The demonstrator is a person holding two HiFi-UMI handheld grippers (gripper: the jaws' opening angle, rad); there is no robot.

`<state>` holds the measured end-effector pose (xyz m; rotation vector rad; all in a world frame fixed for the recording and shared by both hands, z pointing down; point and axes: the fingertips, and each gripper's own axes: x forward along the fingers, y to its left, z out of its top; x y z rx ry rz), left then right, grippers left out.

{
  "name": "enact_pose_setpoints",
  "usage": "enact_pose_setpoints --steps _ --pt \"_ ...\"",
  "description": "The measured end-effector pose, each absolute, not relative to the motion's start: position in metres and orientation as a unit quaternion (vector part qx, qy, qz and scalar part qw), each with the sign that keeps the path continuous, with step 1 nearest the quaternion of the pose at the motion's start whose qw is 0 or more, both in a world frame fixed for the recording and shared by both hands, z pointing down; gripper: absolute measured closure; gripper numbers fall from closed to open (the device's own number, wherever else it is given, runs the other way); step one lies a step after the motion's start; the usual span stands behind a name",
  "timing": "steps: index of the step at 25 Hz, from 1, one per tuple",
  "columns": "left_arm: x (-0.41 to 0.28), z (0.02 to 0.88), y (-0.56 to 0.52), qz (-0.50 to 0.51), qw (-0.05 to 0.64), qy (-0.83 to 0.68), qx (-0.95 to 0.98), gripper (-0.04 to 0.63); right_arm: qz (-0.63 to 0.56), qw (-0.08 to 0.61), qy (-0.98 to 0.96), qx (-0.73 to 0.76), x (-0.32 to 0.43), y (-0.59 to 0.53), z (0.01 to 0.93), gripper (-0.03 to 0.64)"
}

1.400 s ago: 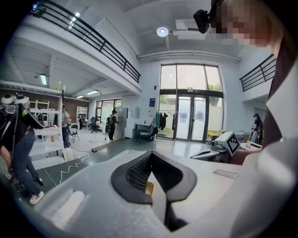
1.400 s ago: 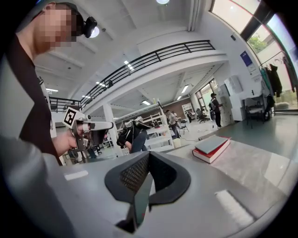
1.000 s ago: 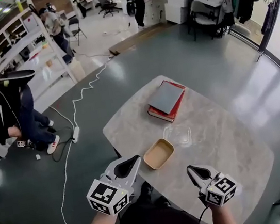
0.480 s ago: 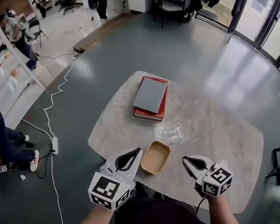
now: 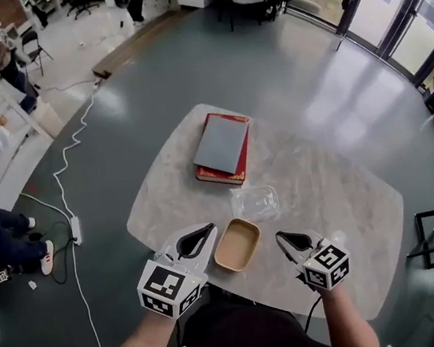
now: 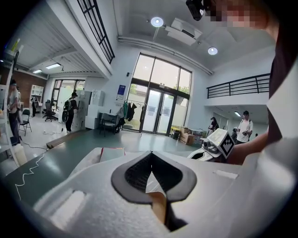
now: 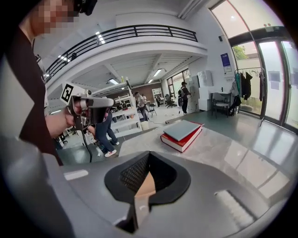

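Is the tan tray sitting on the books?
No, the shallow tan tray lies on the pale stone table, apart from the grey-and-red book stack.

A grey book (image 5: 221, 142) lies atop a red book (image 5: 219, 178) on the counter (image 5: 344, 214). A white cable (image 5: 56, 175) trails across the floor.

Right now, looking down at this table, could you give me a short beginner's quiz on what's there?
1. True or false: the grey book lies on top of the red book.
2. Which thing lies between the left gripper and the right gripper? A tan tray; B clear container; C red book.
3. Fill in: both grippers' jaws are ____, with nothing held.
Key: 1 true; 2 A; 3 shut.
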<state>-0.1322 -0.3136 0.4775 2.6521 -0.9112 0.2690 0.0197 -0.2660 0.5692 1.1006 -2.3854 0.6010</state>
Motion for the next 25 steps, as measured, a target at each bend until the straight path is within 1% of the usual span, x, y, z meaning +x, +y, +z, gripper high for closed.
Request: enact_pose_setpoints --steps 9,15,22,25 --pt "-0.112 0.489 -0.321 0.097 0.175 -0.308 0.930 0.592 0.178 0.325 -0.860 0.351 0.026 -0.293 0.616 0.611" --pt "-0.110 0.498 -0.325 0.097 0.183 -0.307 0.929 0.592 0.176 0.388 -0.853 0.301 0.024 -0.303 0.658 0.589" --pt "-0.107 0.509 -0.330 0.100 0.198 -0.305 0.926 0.592 0.139 0.482 -0.834 0.230 0.032 -0.310 0.715 0.578" --pt "-0.106 0.515 -0.332 0.104 0.203 -0.305 0.924 0.592 0.125 0.516 -0.825 0.197 0.034 -0.308 0.734 0.560"
